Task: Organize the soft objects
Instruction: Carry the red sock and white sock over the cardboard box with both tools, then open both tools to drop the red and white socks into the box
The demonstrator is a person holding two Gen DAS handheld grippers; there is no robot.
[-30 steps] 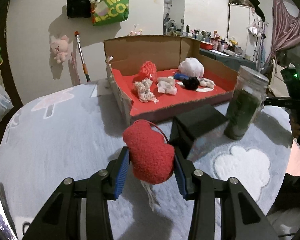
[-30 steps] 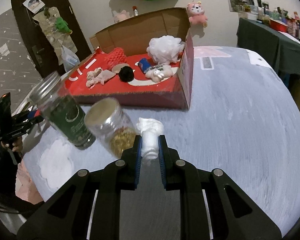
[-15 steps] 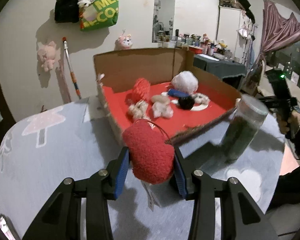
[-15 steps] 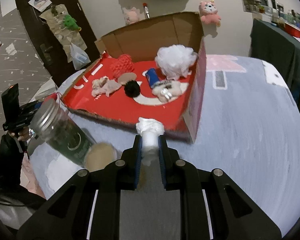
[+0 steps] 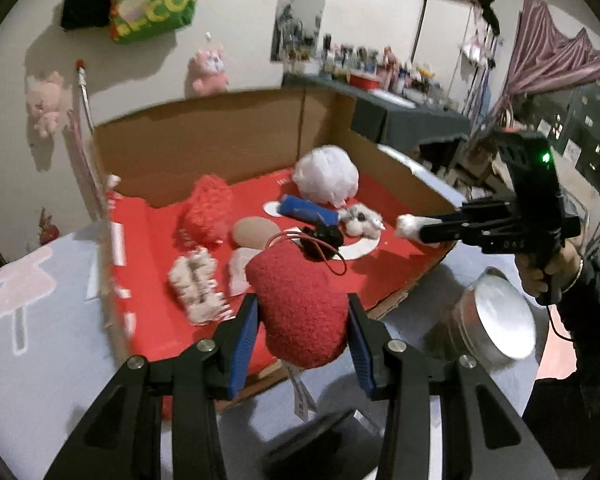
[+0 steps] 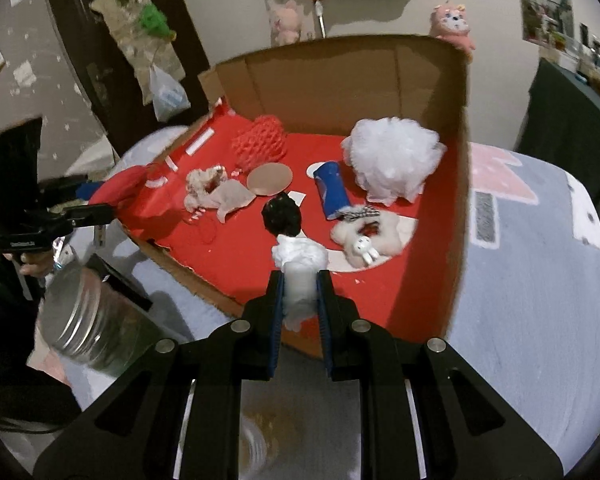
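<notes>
Left gripper [image 5: 302,330]: jaws clenched on the fuzzy red heart-shaped plush [image 5: 300,308], blue pads pressing both its sides. I've got it hanging over the near-left edge of the open cardboard box with the red floor [image 5: 236,136]; a red cord loop sits on top of it and a white tag dangles under it.

Inside the box, left to right from my left camera: a frayed white-and-pink fabric bundle [image 5: 196,284], a red mesh sponge [image 5: 208,212], a round tan pad [image 5: 254,232], a small black pom-pom [image 5: 326,236], a blue cylinder [image 5: 308,210], a white mesh bath pouf [image 5: 326,176] and a small white plush ring with a bunny [image 5: 360,220].

Right gripper [image 6: 300,296]: jaws clamped tight on a soft white rolled wad [image 6: 300,264], which I'm holding over the near edge of the box, just this side of the black pom-pom. From the left camera the wad pokes out of the jaws above the box's right edge.

Outside the box on the grey patterned surface [image 6: 540,280]: a glass jar with a metal lid [image 6: 84,320] at near left of the right view, blurred, beside a black box [image 6: 116,280].
</notes>
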